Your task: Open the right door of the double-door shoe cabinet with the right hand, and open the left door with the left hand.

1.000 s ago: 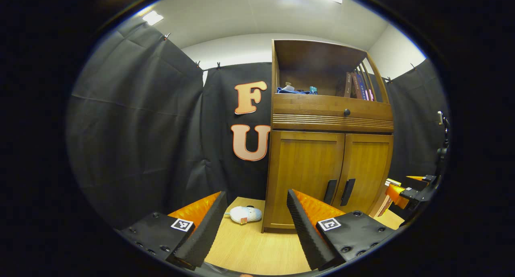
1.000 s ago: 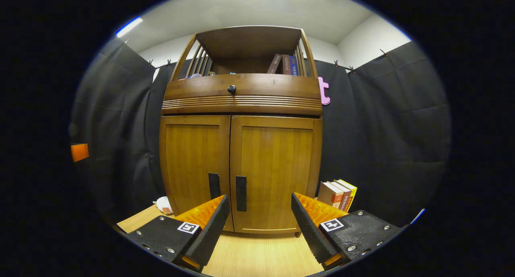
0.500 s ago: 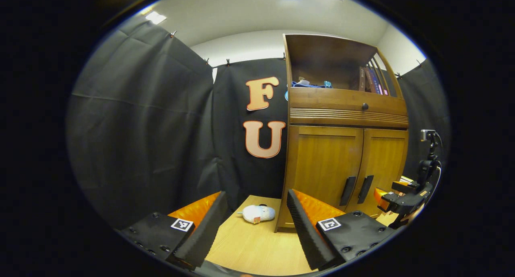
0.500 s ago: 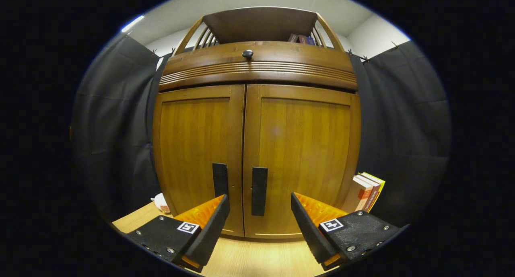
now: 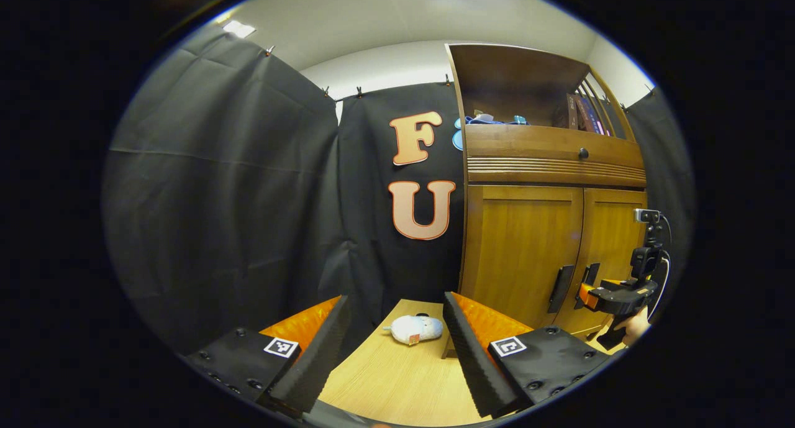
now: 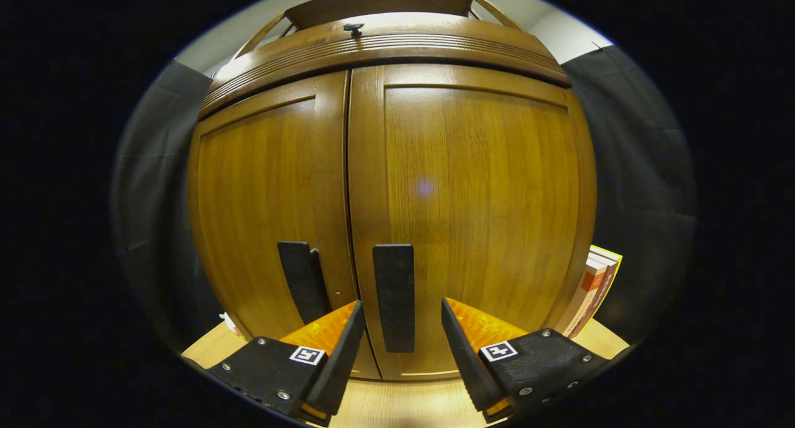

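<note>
In the right gripper view, the right gripper (image 6: 402,316) is spread wide, its two fingers standing either side of the right door's handle (image 6: 394,296) with a gap on each side; neither finger presses on the dark vertical bar, and whether a tip grazes it cannot be told. Just left of it, across the seam between the doors, is the left door's handle (image 6: 299,280). Both the right door (image 6: 472,192) and the left door (image 6: 261,192) of the shoe cabinet (image 6: 385,43) lie flush and shut. The cabinet stands on a light wooden table (image 6: 397,409). A few books (image 6: 593,285) lean just beside the cabinet's right side.

In the left gripper view, the left gripper (image 5: 394,319) is also wide open and holds nothing, hovering over the table well apart from the cabinet, which sits off to its right. Between its fingers, farther on, a small white plush toy (image 5: 413,328) lies on the table near the cabinet's front left corner. There is open tabletop between this gripper and the doors. Farther off at the right edge, the right gripper shows at the door handles, with a hand (image 5: 632,328) gripping it from below. Above the doors is a drawer with a round knob (image 5: 582,153), then an open shelf.
</note>
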`<state>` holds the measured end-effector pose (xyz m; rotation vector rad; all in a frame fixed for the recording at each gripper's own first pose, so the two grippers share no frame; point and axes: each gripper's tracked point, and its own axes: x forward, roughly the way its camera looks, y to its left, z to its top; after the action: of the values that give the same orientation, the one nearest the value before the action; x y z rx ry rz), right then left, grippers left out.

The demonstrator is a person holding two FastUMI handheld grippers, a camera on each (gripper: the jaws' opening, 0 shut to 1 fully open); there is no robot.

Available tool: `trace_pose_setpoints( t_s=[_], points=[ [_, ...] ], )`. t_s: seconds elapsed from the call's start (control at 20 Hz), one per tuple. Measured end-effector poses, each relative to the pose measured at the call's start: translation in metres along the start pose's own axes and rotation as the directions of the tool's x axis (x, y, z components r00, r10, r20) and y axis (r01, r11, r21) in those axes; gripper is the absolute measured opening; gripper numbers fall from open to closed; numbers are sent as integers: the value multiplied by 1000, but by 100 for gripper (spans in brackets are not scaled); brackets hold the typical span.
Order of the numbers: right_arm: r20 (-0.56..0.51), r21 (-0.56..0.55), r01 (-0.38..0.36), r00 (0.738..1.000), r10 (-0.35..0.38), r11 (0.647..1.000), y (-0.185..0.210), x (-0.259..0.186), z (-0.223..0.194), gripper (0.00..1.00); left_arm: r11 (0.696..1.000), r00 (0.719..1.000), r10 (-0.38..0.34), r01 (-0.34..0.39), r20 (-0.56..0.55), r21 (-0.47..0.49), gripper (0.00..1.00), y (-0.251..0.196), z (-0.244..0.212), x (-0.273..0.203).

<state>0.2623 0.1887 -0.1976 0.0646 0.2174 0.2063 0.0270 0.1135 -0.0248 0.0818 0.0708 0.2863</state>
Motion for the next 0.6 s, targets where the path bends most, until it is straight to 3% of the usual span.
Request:
trace_pose_setpoints(
  t_s=[0.1,0.3,0.35,0.5,0.55,0.6],
  points=[
    [0,12,2,1000,-2,1000,0,12,-1,70,1000,1000,9,-9,0,8,93,5,-2,3],
    [-13,31,-2,1000,3,1000,2,26,-4,59,1000,1000,23,-23,-15,12,96,11,-5,6],
    [-15,31,1,1000,0,1000,1,27,-6,62,1000,1000,26,-26,-16,13,96,12,-5,5],
    [-15,42,-2,1000,3,999,4,27,-6,38,999,999,33,-32,-22,12,93,15,-9,3],
    [-16,41,-1,1000,1,999,4,26,-6,36,999,999,35,-35,-22,9,96,17,-9,0],
    [-17,43,1,1000,-1,999,4,24,-8,34,999,999,37,-37,-24,5,93,18,-9,-2]
  ],
)
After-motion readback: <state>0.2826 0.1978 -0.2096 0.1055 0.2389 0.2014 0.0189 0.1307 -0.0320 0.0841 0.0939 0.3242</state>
